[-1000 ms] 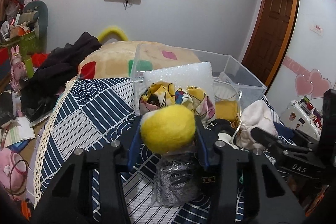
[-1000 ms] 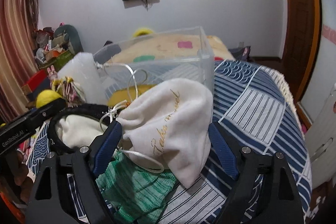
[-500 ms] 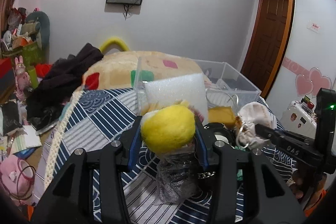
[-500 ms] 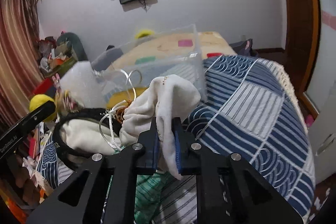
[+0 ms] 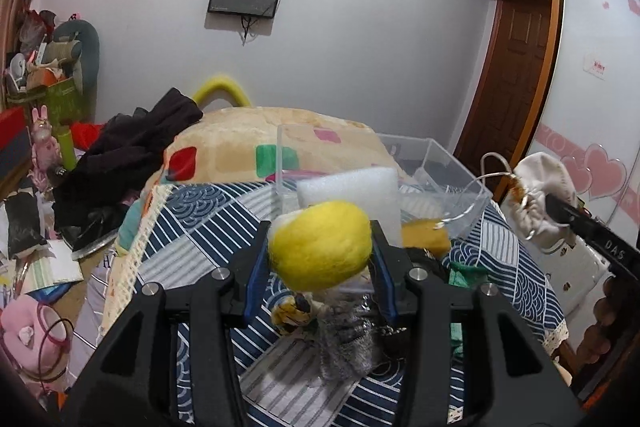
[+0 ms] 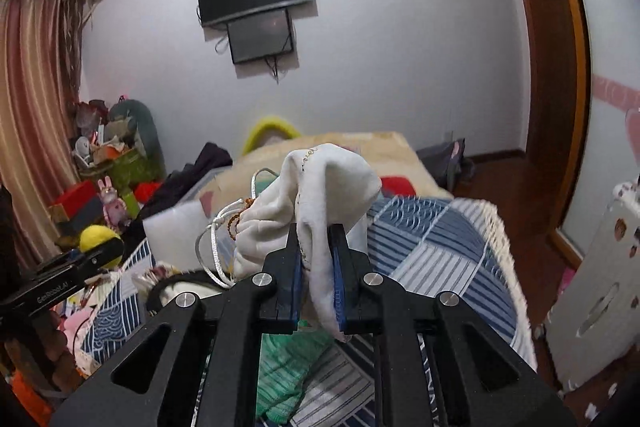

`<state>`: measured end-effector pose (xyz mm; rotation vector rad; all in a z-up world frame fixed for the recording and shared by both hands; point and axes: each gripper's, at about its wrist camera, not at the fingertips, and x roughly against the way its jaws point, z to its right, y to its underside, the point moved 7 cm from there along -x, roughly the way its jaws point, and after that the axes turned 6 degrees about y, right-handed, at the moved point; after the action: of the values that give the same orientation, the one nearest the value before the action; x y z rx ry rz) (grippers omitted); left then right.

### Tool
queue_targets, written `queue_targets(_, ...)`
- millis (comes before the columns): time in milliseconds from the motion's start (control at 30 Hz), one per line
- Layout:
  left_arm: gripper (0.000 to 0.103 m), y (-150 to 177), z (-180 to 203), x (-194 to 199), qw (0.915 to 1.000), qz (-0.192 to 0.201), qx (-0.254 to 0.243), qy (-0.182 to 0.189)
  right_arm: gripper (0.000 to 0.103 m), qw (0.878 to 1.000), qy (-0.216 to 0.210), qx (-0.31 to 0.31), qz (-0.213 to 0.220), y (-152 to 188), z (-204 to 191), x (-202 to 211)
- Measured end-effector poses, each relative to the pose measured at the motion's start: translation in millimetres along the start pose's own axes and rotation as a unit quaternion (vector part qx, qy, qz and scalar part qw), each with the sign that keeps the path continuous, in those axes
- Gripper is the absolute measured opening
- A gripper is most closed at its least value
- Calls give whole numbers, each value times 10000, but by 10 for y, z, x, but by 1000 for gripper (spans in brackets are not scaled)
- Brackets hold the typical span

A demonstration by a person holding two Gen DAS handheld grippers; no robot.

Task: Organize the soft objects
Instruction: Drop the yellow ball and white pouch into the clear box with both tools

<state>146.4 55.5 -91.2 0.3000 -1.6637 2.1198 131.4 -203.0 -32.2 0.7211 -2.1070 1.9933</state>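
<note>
Right wrist view: the right gripper (image 6: 316, 267) pinched a fold of the white drawstring pouch (image 6: 320, 195), lifted above the bed. The left gripper (image 5: 320, 259) squeezed the yellow wool ball (image 5: 320, 245), just short of the clear bin (image 5: 440, 179). That dangling cord (image 6: 212, 255) looked ready to snag on the bin's rim.
</note>
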Motion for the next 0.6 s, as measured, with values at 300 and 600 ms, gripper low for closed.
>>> queue_targets(300, 45, -441, 112, 131, 9982, 450, -368, -152, 12, 9989, -2, 188, 426, -364, -112, -26)
queue_targets(600, 45, -889, 157, -27, 9968, 611, -496, -136, 12, 9967, 34, 337, 740, -600, -271, -190)
